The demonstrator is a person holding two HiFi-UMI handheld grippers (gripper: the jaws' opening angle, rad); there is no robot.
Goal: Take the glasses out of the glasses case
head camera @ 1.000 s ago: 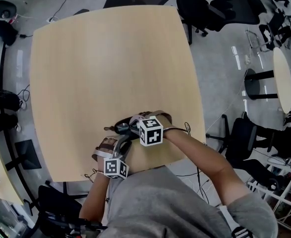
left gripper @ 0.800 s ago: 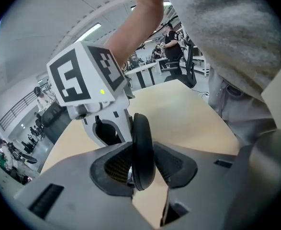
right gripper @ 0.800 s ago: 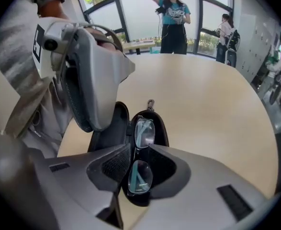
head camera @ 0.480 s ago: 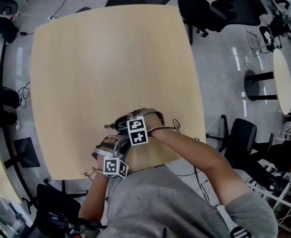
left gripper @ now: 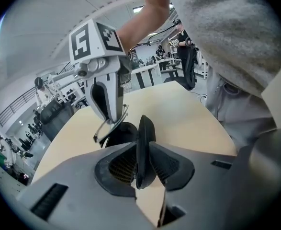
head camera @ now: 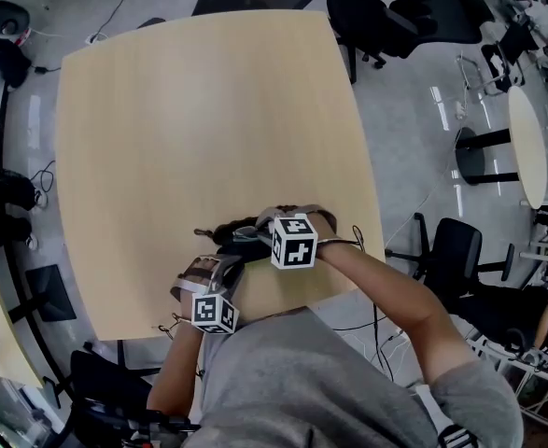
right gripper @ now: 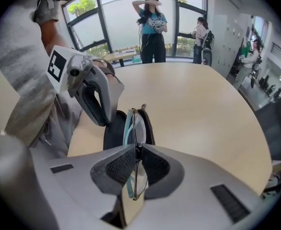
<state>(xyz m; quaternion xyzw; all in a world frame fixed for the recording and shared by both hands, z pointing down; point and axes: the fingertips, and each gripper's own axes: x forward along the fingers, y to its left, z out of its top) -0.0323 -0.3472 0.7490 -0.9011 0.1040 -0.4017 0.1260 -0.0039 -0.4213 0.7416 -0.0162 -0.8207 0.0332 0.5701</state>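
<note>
The black glasses case lies open near the front edge of the wooden table. My left gripper is closing, and its pads press on the case's upright rim. My right gripper points steeply down over the case. Its jaws are closing too, pinching the thin frame of the glasses, which stand on edge just above the case. From the left gripper view, the right gripper holds the glasses over the case opening. In the head view both grippers meet at the case.
The table's front edge runs just under my arms, close to the person's body. Office chairs stand beyond the far right corner, and a round table is further right. People stand by the windows past the table.
My right gripper swung left over the case, then came back to the right with the glasses. The left gripper stayed in place at the case.
</note>
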